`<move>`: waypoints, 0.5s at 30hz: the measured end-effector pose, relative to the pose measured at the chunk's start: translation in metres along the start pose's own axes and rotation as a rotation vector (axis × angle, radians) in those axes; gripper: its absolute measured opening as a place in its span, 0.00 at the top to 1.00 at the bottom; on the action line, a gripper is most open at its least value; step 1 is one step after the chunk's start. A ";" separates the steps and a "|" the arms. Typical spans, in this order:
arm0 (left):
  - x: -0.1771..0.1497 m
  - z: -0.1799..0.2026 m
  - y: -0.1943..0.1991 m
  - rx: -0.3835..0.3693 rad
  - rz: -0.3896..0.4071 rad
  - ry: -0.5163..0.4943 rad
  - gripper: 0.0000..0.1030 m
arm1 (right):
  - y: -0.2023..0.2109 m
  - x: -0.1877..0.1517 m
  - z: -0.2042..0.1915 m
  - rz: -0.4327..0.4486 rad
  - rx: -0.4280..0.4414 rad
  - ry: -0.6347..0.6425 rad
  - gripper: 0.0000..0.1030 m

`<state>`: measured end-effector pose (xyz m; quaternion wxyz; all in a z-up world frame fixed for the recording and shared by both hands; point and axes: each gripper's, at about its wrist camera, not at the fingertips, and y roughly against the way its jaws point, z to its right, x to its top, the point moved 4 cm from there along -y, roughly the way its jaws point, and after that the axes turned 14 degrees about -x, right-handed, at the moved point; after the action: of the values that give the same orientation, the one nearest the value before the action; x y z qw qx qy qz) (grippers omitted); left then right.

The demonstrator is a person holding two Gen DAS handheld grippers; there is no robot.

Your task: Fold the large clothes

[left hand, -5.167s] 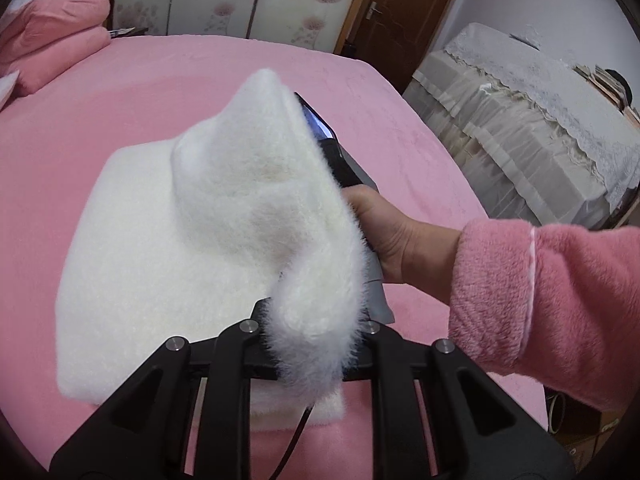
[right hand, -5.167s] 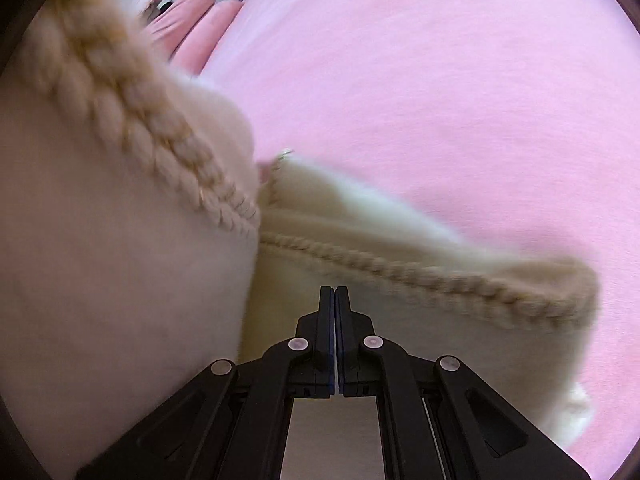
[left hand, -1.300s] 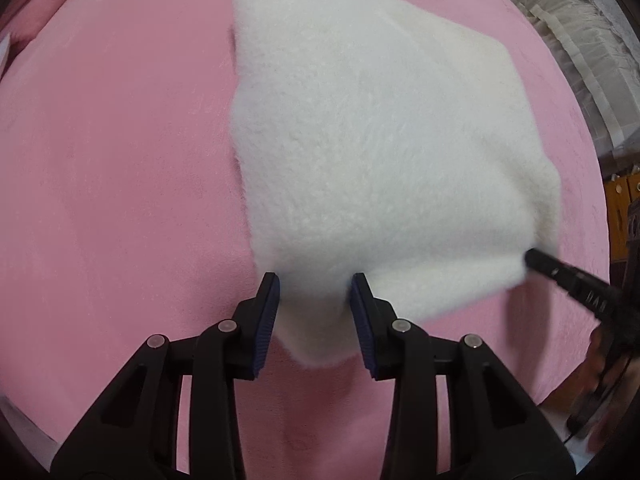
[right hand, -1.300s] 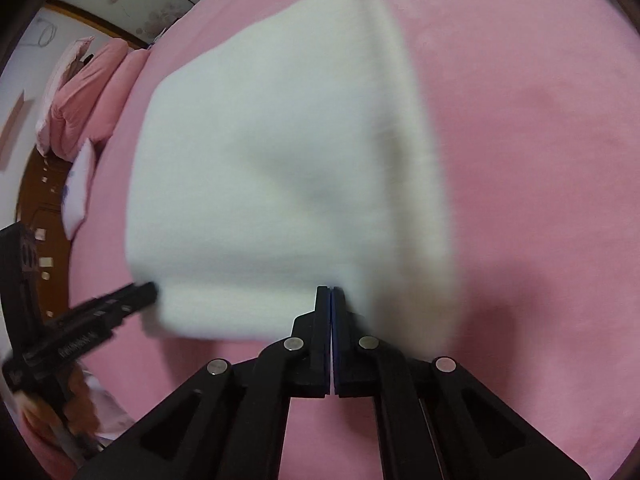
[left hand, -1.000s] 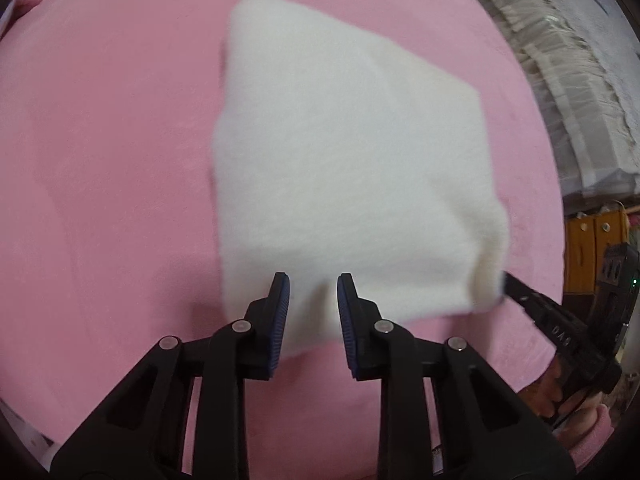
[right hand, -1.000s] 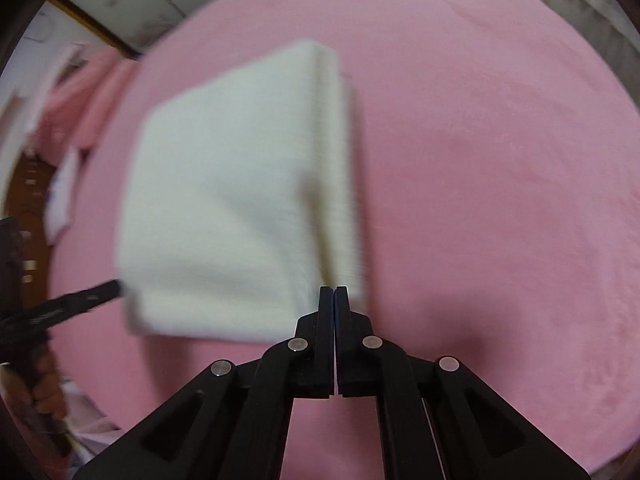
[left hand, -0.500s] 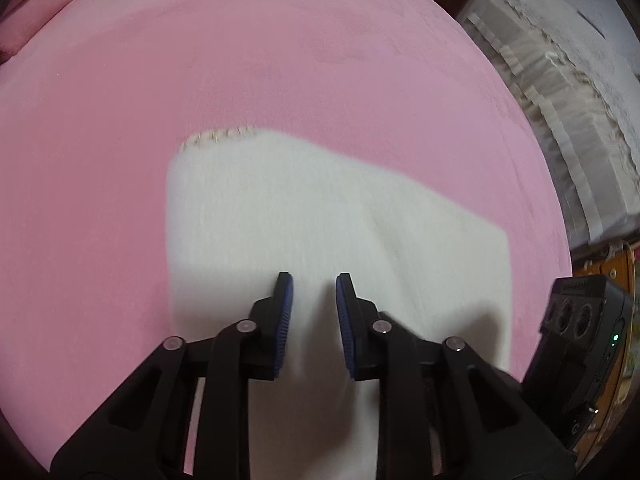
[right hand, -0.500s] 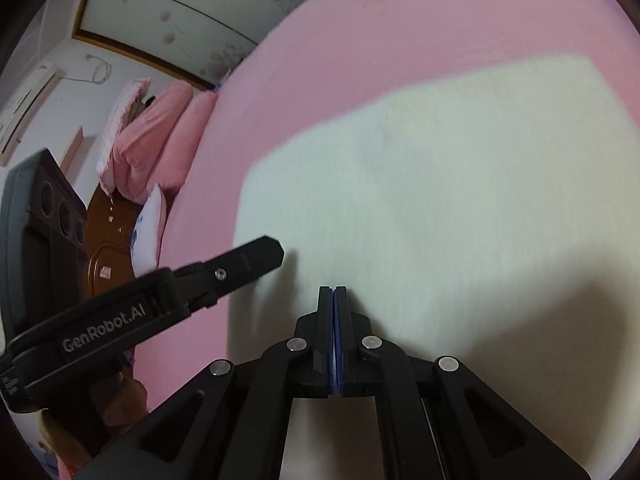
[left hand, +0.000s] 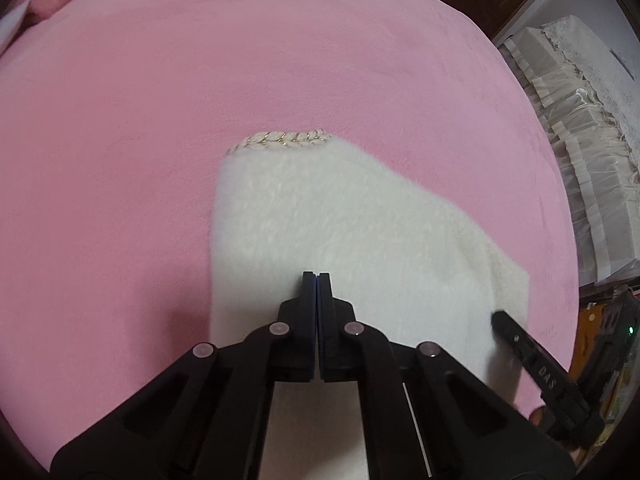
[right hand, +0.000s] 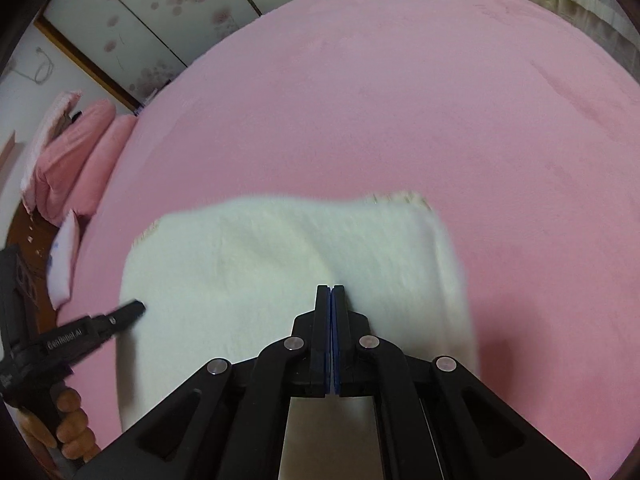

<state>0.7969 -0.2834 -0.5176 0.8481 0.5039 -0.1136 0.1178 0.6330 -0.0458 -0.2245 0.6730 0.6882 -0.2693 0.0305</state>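
Left wrist view: the left tool (left hand: 317, 276) is seen with its jaws just closed flat together, nothing between them, over the near part of the folded garment (left hand: 340, 216) lying on the bed (left hand: 160, 80). The right tool (left hand: 496, 315) reaches the garment's right edge.

Right wrist view: the right tool (right hand: 331, 289), pressed closed and empty, is poised over the garment (right hand: 260, 256). The fold is best flattened by light strokes outward, so that the layers are not dragged apart.
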 end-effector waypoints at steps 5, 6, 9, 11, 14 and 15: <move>-0.037 0.019 0.025 0.046 -0.022 -0.031 0.99 | 0.027 -0.050 -0.032 -0.046 -0.106 0.137 1.00; -0.045 0.020 0.029 0.046 -0.023 -0.035 0.99 | 0.028 -0.053 -0.026 -0.063 -0.109 0.136 1.00; -0.064 0.038 0.033 0.104 -0.020 -0.093 0.99 | 0.043 -0.079 -0.033 -0.083 -0.117 0.125 1.00; -0.084 0.047 0.036 0.152 -0.019 -0.138 0.99 | 0.066 -0.122 -0.054 -0.094 -0.116 0.101 1.00; -0.111 0.061 0.049 0.194 -0.041 -0.167 0.99 | 0.069 -0.142 -0.058 -0.119 -0.112 0.062 1.00; -0.118 0.058 0.055 0.203 -0.044 -0.177 0.99 | 0.073 -0.148 -0.060 -0.127 -0.111 0.052 1.00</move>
<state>0.6632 -0.3190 -0.4816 0.7817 0.5980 -0.1643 0.0653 0.4960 0.0631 -0.2124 0.7175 0.6644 -0.2088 -0.0091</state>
